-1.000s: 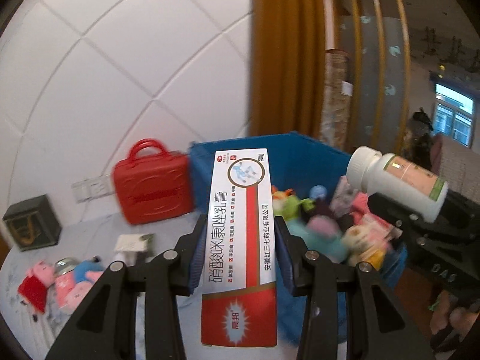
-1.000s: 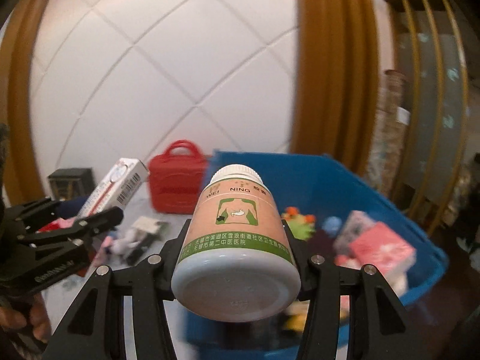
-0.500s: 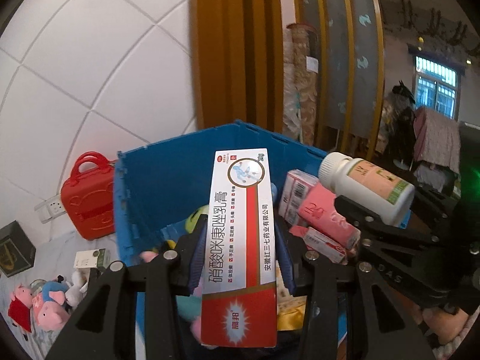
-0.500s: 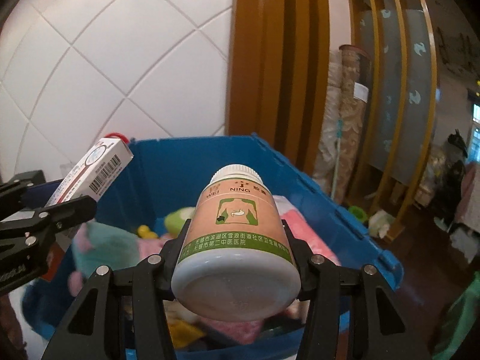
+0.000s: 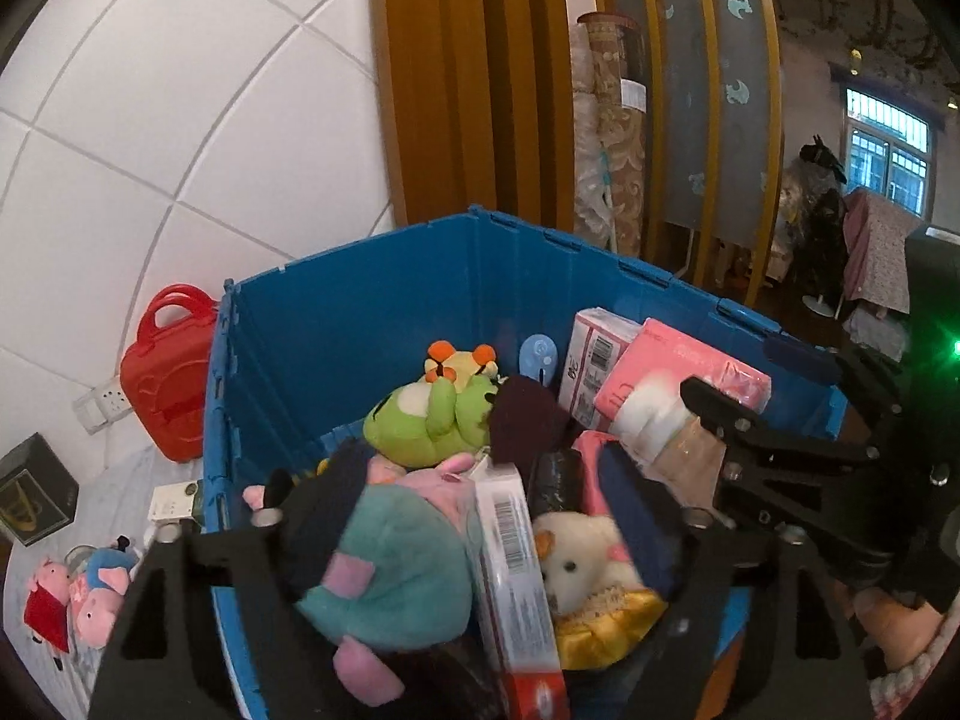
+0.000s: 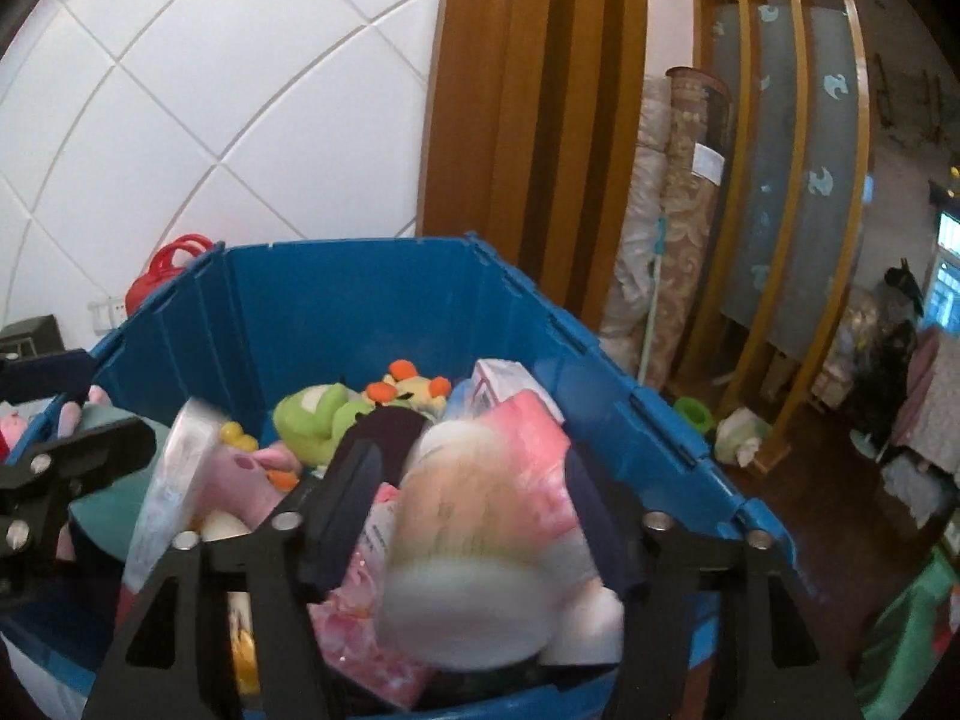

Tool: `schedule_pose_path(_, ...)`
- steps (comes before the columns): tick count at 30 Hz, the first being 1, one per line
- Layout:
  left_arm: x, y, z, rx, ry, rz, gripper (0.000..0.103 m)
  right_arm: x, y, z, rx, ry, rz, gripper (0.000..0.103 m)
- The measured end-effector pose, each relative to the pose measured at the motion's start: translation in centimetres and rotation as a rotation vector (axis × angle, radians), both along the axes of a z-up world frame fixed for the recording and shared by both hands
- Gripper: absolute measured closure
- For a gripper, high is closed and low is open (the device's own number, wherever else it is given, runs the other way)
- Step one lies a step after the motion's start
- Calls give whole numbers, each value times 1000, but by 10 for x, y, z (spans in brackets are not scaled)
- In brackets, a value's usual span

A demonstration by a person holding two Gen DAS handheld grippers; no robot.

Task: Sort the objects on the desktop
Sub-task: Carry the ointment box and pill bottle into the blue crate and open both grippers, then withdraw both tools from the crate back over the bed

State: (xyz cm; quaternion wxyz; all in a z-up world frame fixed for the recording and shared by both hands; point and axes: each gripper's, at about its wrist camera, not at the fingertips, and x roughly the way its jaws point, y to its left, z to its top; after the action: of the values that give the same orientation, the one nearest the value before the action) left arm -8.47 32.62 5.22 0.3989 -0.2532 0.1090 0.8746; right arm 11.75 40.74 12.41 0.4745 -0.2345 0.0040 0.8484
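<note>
Both grippers hang over a blue bin (image 5: 360, 324) full of plush toys and boxes. My left gripper (image 5: 474, 516) is open; the white and red ointment box (image 5: 516, 576) has left its jaws and lies edge-up among the toys below. My right gripper (image 6: 474, 510) is open too; the white pill bottle (image 6: 474, 552) is motion-blurred between its wide jaws, no longer gripped. In the left wrist view the right gripper (image 5: 750, 438) sits at the right with the bottle (image 5: 660, 420) beside it.
In the bin lie a green frog plush (image 5: 432, 414), a teal plush (image 5: 390, 576), a white bear (image 5: 576, 564) and pink boxes (image 5: 684, 372). On the table to the left stand a red case (image 5: 168, 372), a black box (image 5: 33, 498) and pig plushes (image 5: 78, 594).
Both grippers moved right over the bin and opened. The ointment box dropped from the left gripper into the bin; the pill bottle came loose from the right gripper.
</note>
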Motion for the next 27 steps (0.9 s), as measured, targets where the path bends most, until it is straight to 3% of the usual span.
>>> schedule_pose_path(3, 2, -3, 0, -7, -2, 6, 21, 5, -2, 1, 8, 5, 2, 0)
schedule_pose_path(9, 1, -16, 2, 11, -21, 15, 20, 11, -8, 3, 23, -6, -14, 0)
schedule_pose_path(16, 2, -48, 9, 63, 0, 26, 11, 18, -29, 10, 13, 21, -9, 0)
schedule_pose_path(27, -21, -131, 10, 142, -50, 90, 11, -24, -108, 31, 83, 50, 142, 0)
